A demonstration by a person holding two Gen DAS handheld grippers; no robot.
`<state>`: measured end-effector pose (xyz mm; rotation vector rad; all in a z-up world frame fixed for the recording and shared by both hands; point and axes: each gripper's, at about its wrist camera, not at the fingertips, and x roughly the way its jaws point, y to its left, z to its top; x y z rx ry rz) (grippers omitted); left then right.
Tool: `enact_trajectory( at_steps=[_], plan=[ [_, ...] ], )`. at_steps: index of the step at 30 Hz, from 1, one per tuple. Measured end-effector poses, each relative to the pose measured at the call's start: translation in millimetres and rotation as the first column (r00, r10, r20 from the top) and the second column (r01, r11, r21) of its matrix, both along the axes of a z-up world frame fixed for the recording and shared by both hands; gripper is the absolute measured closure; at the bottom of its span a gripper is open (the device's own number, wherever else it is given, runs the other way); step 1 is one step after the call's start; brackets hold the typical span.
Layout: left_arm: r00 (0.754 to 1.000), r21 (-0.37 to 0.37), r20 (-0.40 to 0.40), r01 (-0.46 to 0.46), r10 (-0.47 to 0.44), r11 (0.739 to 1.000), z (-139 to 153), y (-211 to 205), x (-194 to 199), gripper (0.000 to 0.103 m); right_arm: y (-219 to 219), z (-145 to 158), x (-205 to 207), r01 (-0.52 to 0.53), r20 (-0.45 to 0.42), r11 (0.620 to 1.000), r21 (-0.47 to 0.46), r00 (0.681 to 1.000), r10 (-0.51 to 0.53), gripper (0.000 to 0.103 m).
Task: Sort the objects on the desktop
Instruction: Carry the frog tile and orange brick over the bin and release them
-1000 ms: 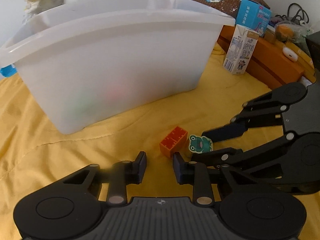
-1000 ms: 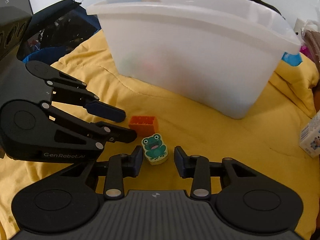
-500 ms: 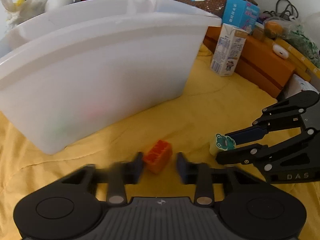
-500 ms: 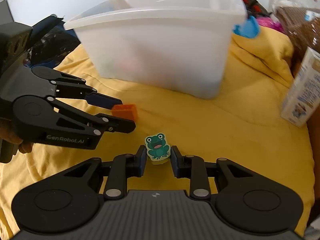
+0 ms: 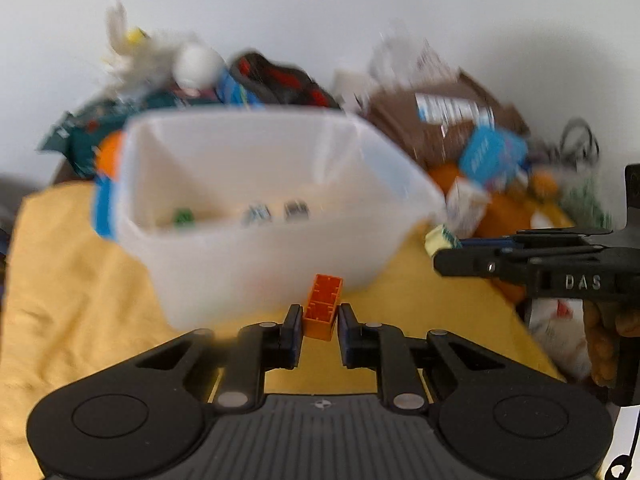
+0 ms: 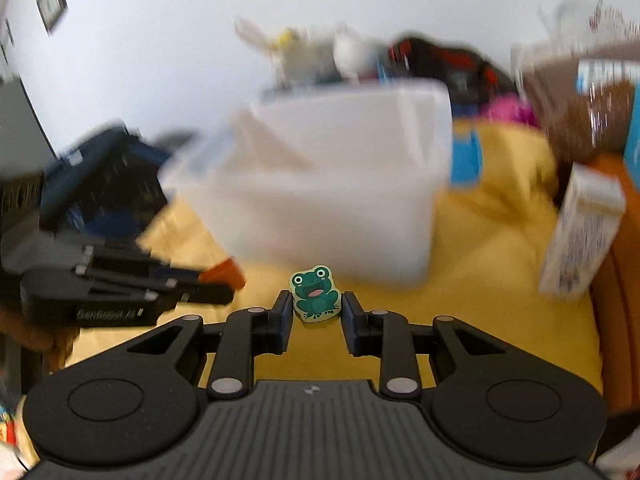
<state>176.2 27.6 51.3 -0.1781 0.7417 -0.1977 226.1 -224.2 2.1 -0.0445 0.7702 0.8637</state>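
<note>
**Both pieces gripped, carry to the bin in hand**

Nearest, left wrist view: left gripper [image 5: 319, 322] pinched shut on the orange brick [image 5: 323, 306], brick standing up between the pads, clear of the yellow cloth [image 5: 72, 300].

Right wrist view: right gripper [image 6: 316, 314] clamped on the frog piece [image 6: 315, 294], face toward the camera, also off the cloth.

Beyond both: white plastic bin [image 5: 256, 240], open-topped, a few small pieces lying on its floor. Behind it, blurred clutter against the wall.

Judgement: pick-up done for both; transport step. Next move calls for bringing each gripper over the bin rim, then opening the jaws so the pieces drop inside.
</note>
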Motion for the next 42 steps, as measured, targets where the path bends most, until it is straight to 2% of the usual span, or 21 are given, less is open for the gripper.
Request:
enact_trajectory(
  at_steps=[3,6,9,12,14,19,20,21,22,23,24,28,30,31,35,42],
  plan=[
    [0.999,0.003,0.027,-0.027,0.027,1.000,29.3,13.3,12.1,0.082,12.8,33.0,14.4,0.010,0.030,0.998,0.057,0.999,-0.012,0.074],
    [0.998,0.051,0.044,-0.041,0.039,0.998,50.2,22.9,32.7,0.082,25.5,60.0,33.7,0.022,0.046,0.997,0.077,0.999,-0.026,0.074],
    [0.999,0.031,-0.004,-0.032,0.032,0.999,62.8,35.8,60.2,0.082,40.6,79.0,58.2,0.030,0.036,0.998,0.052,0.999,-0.032,0.074],
    [0.997,0.042,-0.071,-0.030,0.033,0.999,66.6,47.2,87.8,0.082,54.8,87.3,80.5,0.053,0.023,0.999,-0.002,0.998,-0.052,0.074],
    [0.992,0.030,-0.115,-0.047,0.050,0.998,63.9,55.0,99.6,0.082,62.1,85.9,94.1,0.057,-0.018,0.997,-0.055,0.998,-0.058,0.074],
    [0.988,0.060,-0.143,-0.052,0.060,0.997,59.6,54.8,113.4,0.081,72.7,76.7,114.4,0.069,-0.096,0.992,-0.106,0.992,-0.080,0.073],
    [0.986,0.070,-0.147,-0.064,0.074,0.996,57.7,54.3,114.7,0.071,75.1,75.4,115.7,0.067,-0.109,0.992,-0.110,0.991,-0.079,0.072],
    [0.982,0.077,-0.158,-0.091,0.102,0.993,54.5,54.4,117.0,0.060,77.8,74.7,117.2,0.070,-0.111,0.991,-0.116,0.990,-0.083,0.064],
    [0.976,0.085,-0.169,-0.122,0.135,0.989,51.9,55.2,118.7,0.035,78.7,74.0,116.7,0.077,-0.102,0.989,-0.126,0.991,-0.090,0.053],
    [0.969,0.096,-0.181,-0.154,0.169,0.983,47.9,55.8,119.2,0.027,80.0,73.7,117.1,0.094,-0.084,0.986,-0.140,0.991,-0.106,0.032],
    [0.964,0.102,-0.184,-0.175,0.192,0.979,45.0,56.1,118.2,0.027,80.5,74.2,115.0,0.113,-0.061,0.983,-0.147,0.990,-0.124,0.022],
    [0.959,0.119,-0.200,-0.181,0.202,0.976,35.8,55.6,116.0,0.027,77.6,70.1,113.3,0.109,-0.069,0.984,-0.143,0.990,-0.119,0.015],
    [0.952,0.146,-0.200,-0.203,0.230,0.968,34.2,53.2,115.8,0.024,77.1,69.0,109.7,0.097,-0.055,0.984,-0.149,0.993,-0.106,0.003],
    [0.950,0.149,-0.203,-0.208,0.236,0.967,33.7,52.5,116.2,0.021,76.9,68.8,105.9,0.084,-0.040,0.985,-0.153,0.995,-0.092,0.001],
    [0.948,0.118,-0.214,-0.213,0.234,0.970,35.1,51.4,119.3,0.019,78.0,64.8,92.5,0.051,-0.016,0.983,-0.174,0.998,-0.055,0.000],
    [0.948,0.124,-0.235,-0.192,0.217,0.973,33.3,44.7,122.5,0.019,79.1,61.5,85.9,0.047,-0.027,0.982,-0.181,0.998,-0.052,0.000]
  ],
)
